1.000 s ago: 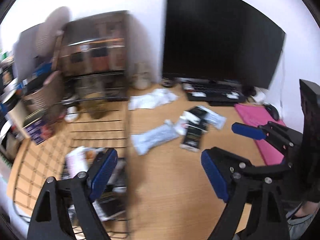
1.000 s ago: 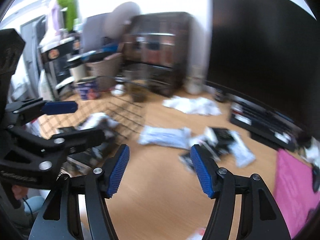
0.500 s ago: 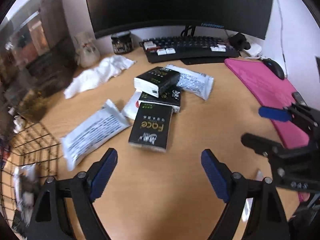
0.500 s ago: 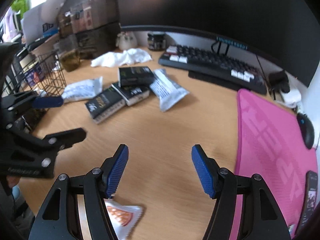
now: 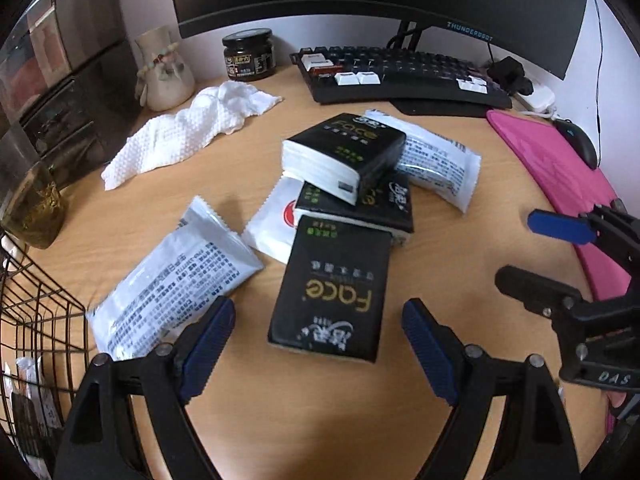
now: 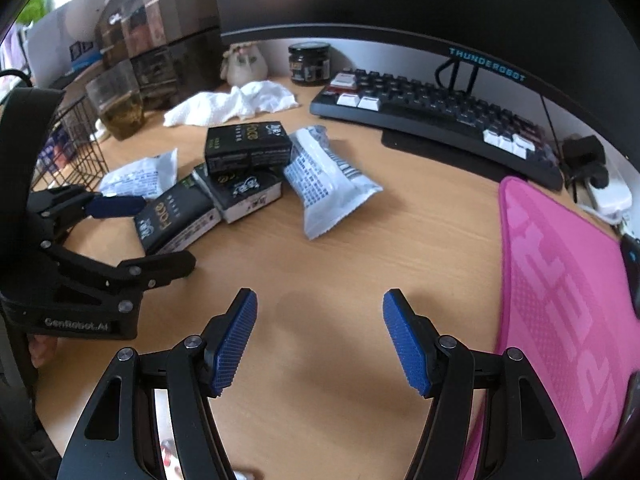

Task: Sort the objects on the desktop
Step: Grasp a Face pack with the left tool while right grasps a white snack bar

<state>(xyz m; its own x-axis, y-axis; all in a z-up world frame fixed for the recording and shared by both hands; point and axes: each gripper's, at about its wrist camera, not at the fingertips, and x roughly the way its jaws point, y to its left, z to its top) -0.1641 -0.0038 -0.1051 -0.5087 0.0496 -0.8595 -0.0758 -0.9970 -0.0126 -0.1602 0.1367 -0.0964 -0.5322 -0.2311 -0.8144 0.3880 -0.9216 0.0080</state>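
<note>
A pile of packs lies mid-desk. The nearest black "Face" tissue pack [image 5: 332, 288] lies flat just ahead of my open, empty left gripper [image 5: 316, 344], between its fingers' line. Two more black packs [image 5: 344, 152] are stacked behind it, over a small white sachet [image 5: 272, 216]. A white wipes pack [image 5: 176, 276] lies left of it, another [image 5: 436, 160] at the right. In the right wrist view the same pile [image 6: 244, 148] is far left ahead. My right gripper [image 6: 320, 336] is open and empty over bare desk; the left gripper [image 6: 108, 236] shows at its left.
A black wire basket [image 5: 36, 336] holding some packets stands at the left edge. A white cloth [image 5: 188, 128], a glass of tea [image 5: 32, 208], a vase [image 5: 162, 72] and a jar [image 5: 249, 54] sit behind. Keyboard [image 5: 400, 76], monitor and pink mat [image 6: 560, 280] are at the right.
Both grippers swung from the basket side to face the desk. The left gripper then moved closer to the tissue pile. Both stayed open.
</note>
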